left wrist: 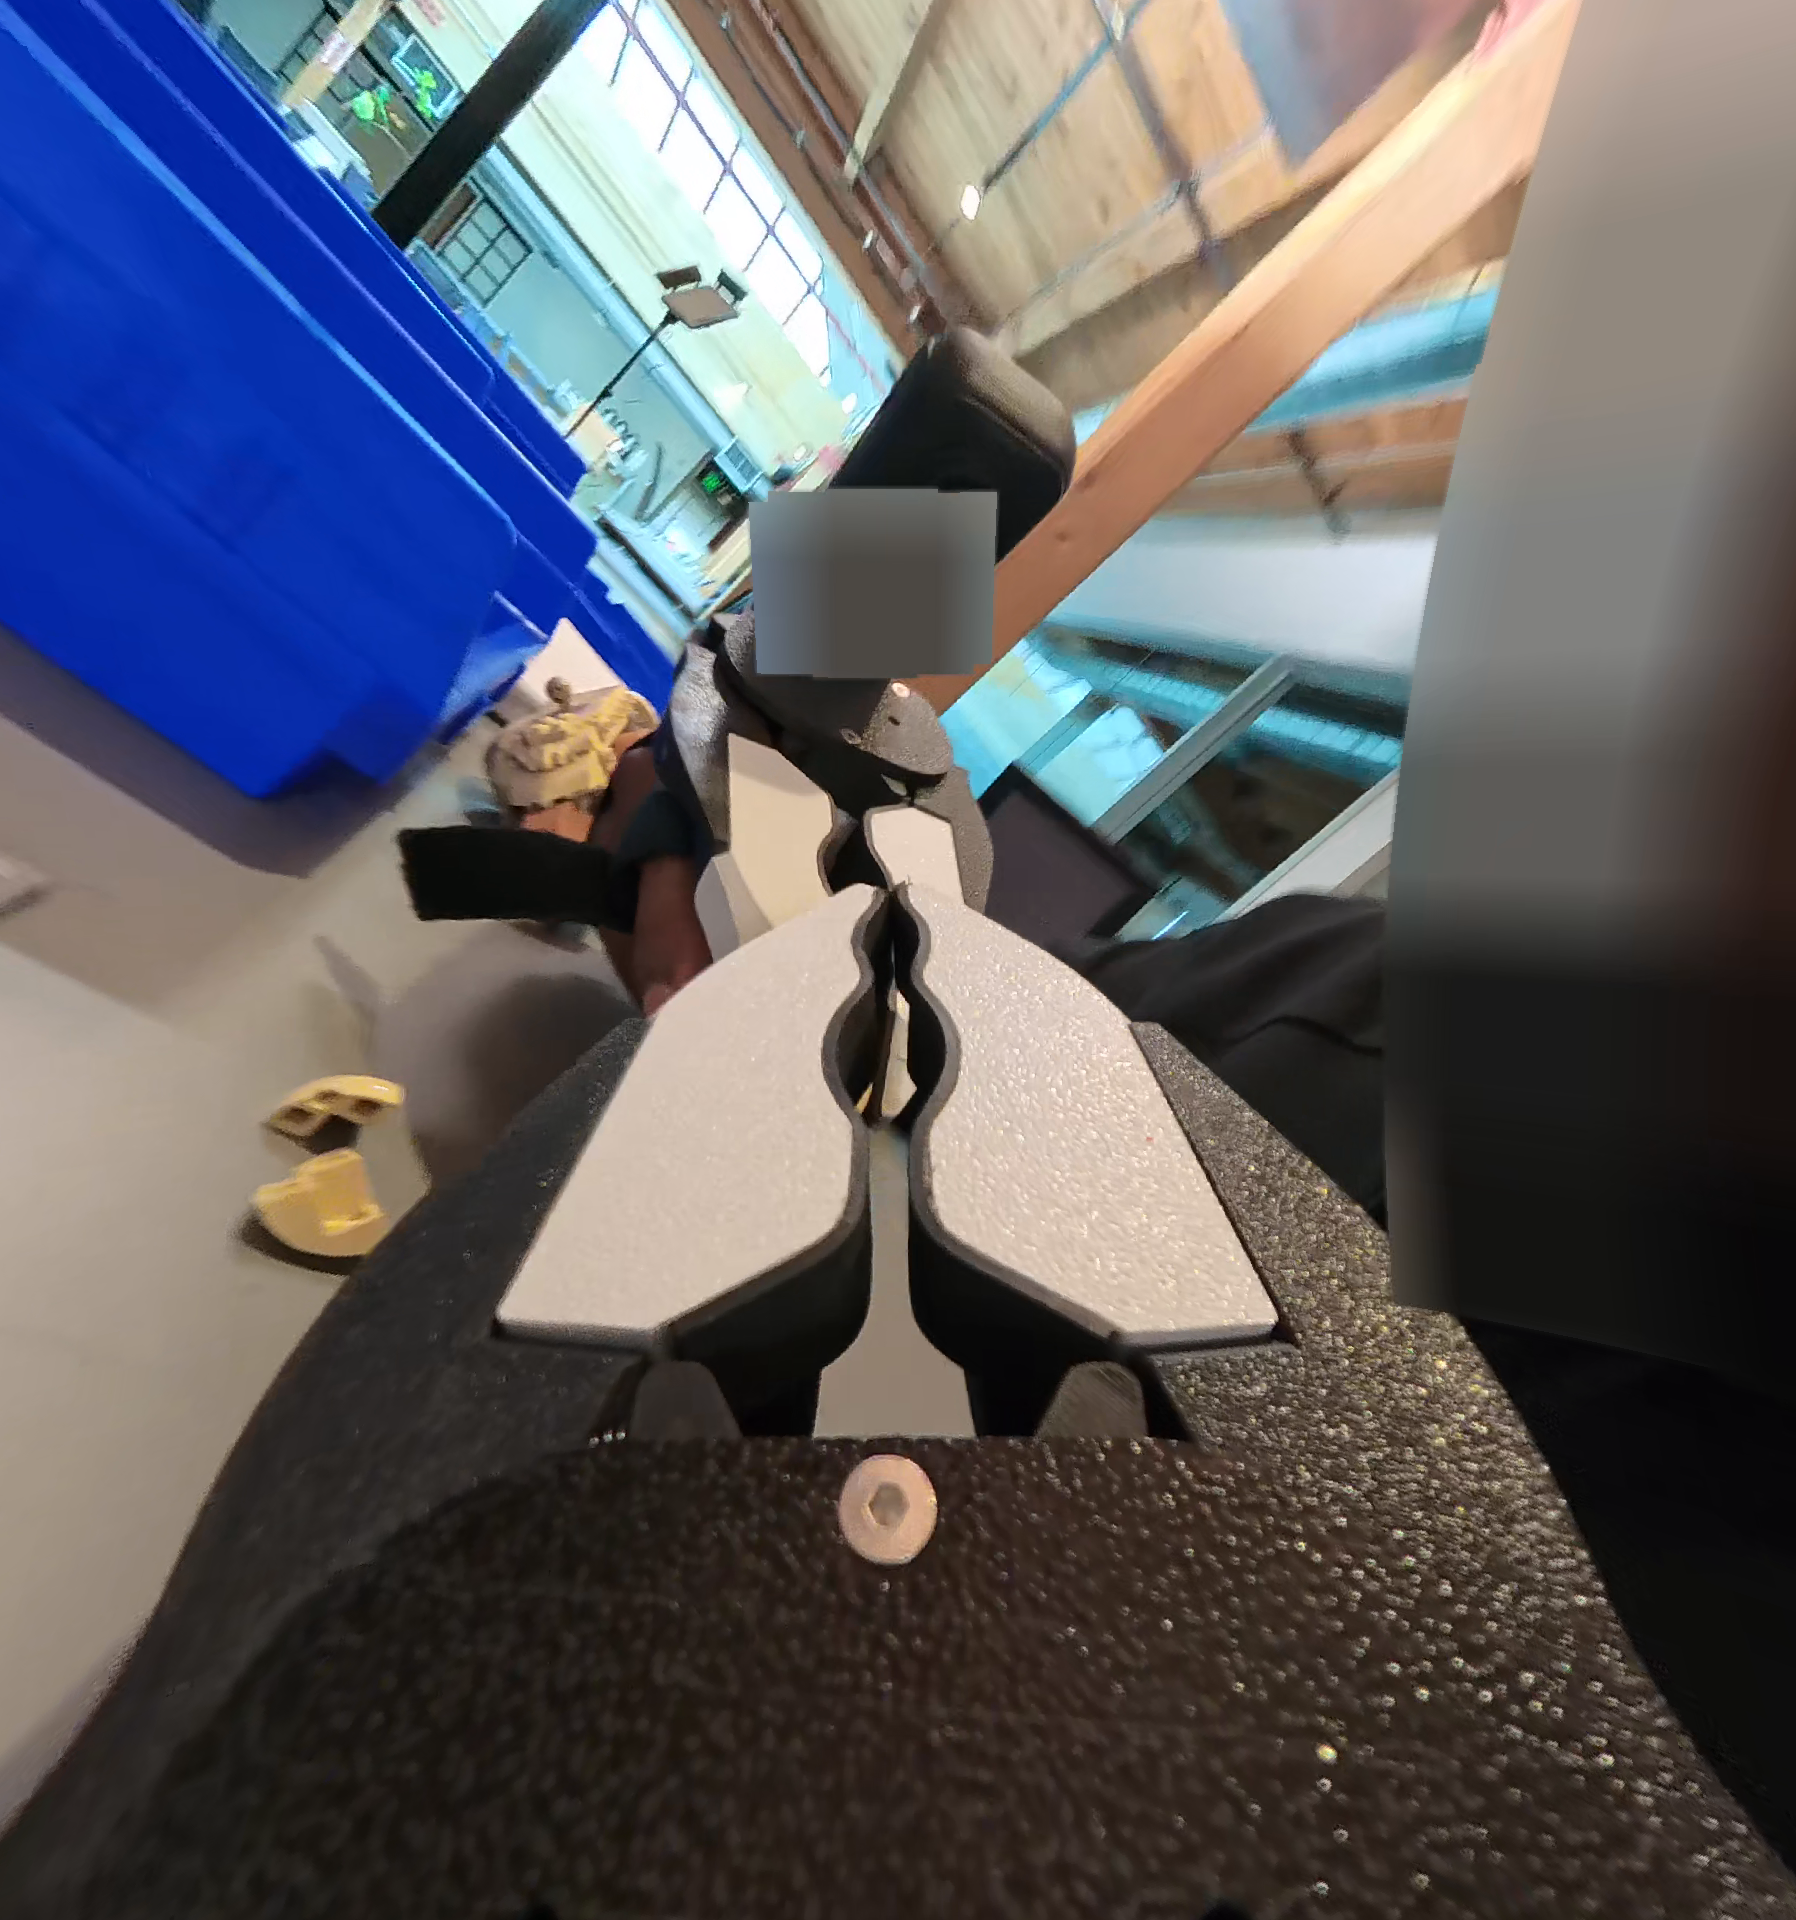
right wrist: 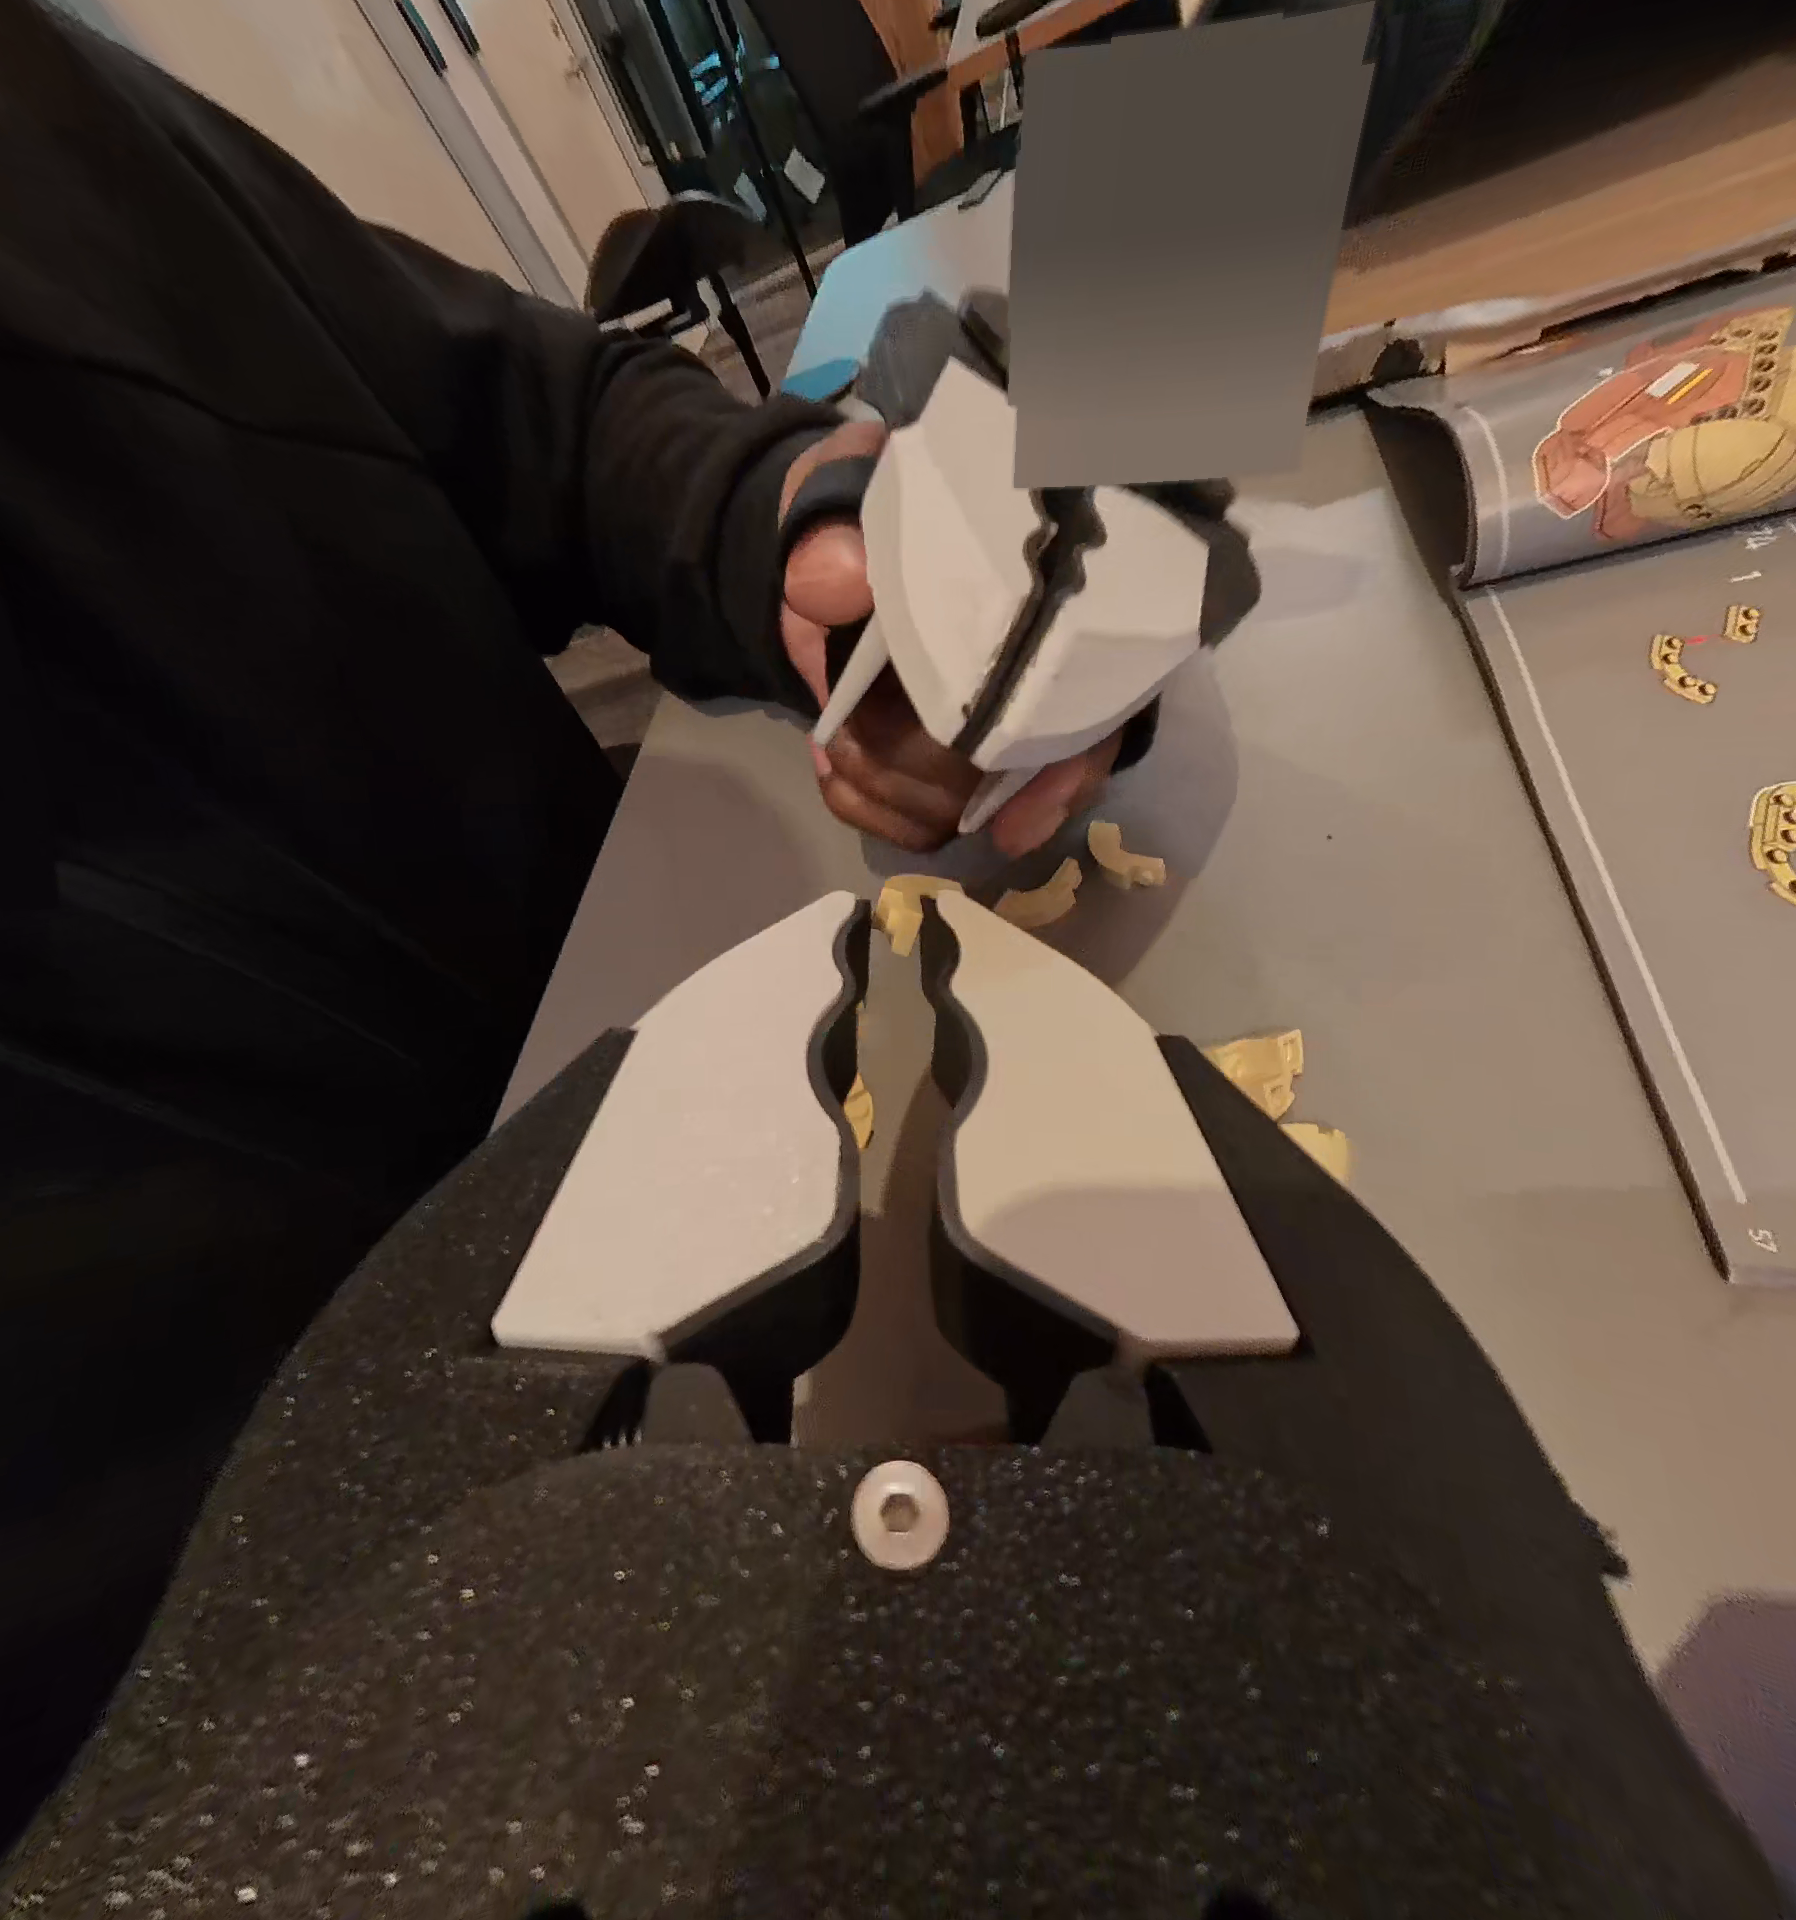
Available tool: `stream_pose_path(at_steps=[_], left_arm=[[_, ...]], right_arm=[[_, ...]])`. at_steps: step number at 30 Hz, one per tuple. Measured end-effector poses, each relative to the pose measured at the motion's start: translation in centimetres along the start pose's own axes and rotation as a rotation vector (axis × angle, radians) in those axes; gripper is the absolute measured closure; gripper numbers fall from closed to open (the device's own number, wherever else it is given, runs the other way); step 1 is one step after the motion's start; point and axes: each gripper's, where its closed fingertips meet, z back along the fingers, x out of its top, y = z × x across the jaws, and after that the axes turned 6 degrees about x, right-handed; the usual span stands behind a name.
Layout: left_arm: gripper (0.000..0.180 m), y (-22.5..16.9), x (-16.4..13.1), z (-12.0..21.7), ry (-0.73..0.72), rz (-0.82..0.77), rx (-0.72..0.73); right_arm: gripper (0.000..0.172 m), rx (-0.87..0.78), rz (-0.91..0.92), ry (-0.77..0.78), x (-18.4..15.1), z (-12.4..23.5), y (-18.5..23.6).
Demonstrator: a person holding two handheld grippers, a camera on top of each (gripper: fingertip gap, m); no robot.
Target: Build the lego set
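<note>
My right gripper [right wrist: 896,914] is shut on a small tan curved brick [right wrist: 899,920] and holds it just above the grey table [right wrist: 1341,831]. My left gripper [left wrist: 889,896] is shut, with nothing visible between its pads. It hovers tip to tip with the right gripper, whose black body [left wrist: 873,748] shows just beyond it. In the right wrist view the left gripper [right wrist: 977,732] hangs shut in a person's hand [right wrist: 873,779] above the held brick. Loose tan curved bricks [right wrist: 1050,894] lie on the table under it.
More tan bricks lie beside my right gripper [right wrist: 1278,1081] and left of my left gripper [left wrist: 328,1107]. An open instruction booklet [right wrist: 1652,883] lies at the right. Blue bins [left wrist: 198,468] stand at the left, with a tan built model [left wrist: 561,753] beside them. A black sleeve [right wrist: 354,520] fills the left. About 4 centimeters separates my left fingertips from my right.
</note>
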Motion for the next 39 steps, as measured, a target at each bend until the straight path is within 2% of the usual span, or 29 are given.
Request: stream_pose_path(at_steps=[3,6,10,13,16,23,28,33,37,39], left_arm=[[0.18,0.2,-0.6,0.5,0.103,-0.2,0.061],[0.18,0.7,-2.1,1.7,0.292,-0.414,0.129],[0.164,-0.3,-6.6,4.6,0.652,-0.583,0.068],[0.16,0.2,-9.8,6.7,0.837,-0.8,0.037],[0.156,1.1,-11.4,7.7,0.943,-0.871,0.045],[0.161,1.5,-13.2,8.7,1.078,-0.91,0.05],[0.164,0.7,-14.4,8.0,1.088,-0.886,-0.002],[0.163,-0.7,-15.4,6.4,1.041,-0.886,-0.084],[0.164,0.2,-13.4,5.9,0.953,-1.03,-0.028],[0.163,0.1,-12.4,5.8,0.903,-1.079,-0.044]], right_arm=[[0.163,-0.013,0.022,0.058,-0.9,-0.2,0.0],[0.163,-0.012,0.018,0.095,-1.7,-0.5,-0.1],[0.163,-0.005,0.014,0.13,-2.5,-0.9,-0.1],[0.163,0.007,0.022,0.142,-2.7,-1.2,0.2],[0.163,0.01,0.03,0.161,-2.9,-1.5,0.3],[0.163,0.005,0.049,0.186,-3.2,-1.6,0.5],[0.163,0.004,0.057,0.19,-3.1,-1.6,0.7],[0.163,0.0,0.07,0.197,-3.1,-1.6,0.8],[0.163,-0.002,0.08,0.199,-3.0,-1.5,0.9],[0.163,0.0,0.083,0.201,-2.9,-1.6,0.9]])
